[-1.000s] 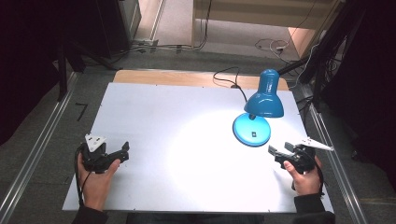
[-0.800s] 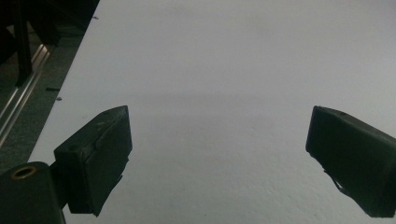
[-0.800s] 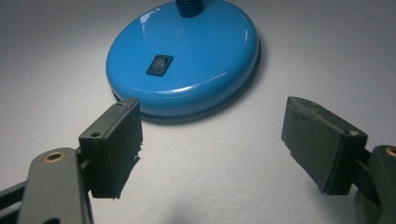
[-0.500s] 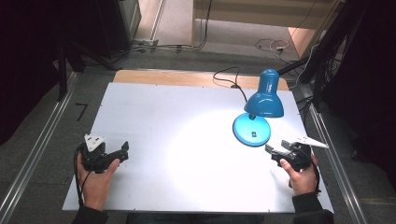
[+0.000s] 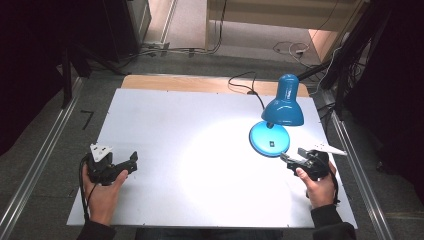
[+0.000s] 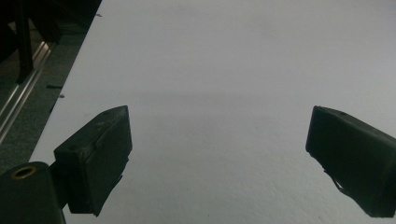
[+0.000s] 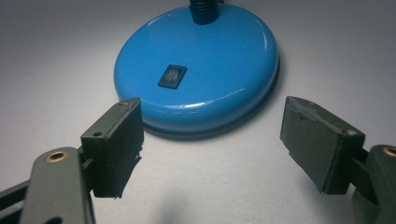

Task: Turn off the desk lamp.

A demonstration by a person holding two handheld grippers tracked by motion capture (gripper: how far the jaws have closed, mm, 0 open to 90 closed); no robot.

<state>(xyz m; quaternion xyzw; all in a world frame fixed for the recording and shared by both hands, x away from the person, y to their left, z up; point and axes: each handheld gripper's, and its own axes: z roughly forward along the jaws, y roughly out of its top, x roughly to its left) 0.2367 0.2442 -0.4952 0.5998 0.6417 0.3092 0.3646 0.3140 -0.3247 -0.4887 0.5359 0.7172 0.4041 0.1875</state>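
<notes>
Two tools are in play, and we take the blue desk lamp (image 5: 276,120) as our landmark. Well to the left of the lamp, our left tool (image 5: 127,164) rests low over the bare white tabletop (image 5: 165,125), its jaws spread wide with nothing between them. We judge it idle, so it adds little risk from there.

The lamp stands upright toward the right rear of the tabletop, lit, throwing a bright pool onto the surface left and forward of its round base (image 7: 196,70). Its long axis runs up the neck from base to shade; the shade (image 5: 283,106) tips forward over the base, and the black cord (image 5: 245,82) trails off behind it. The rocker switch (image 7: 172,76) sits on top of the base, facing our right tool.

Just in front of the base, our right tool (image 7: 212,149) hovers with jaws wide apart and empty, the base rim between and beyond them, not touched. If we press the switch off-centre, a jaw could skid on the glossy dome. A push from the side could slide the lamp back or tip its top-heavy shade, and the cord could snag.
</notes>
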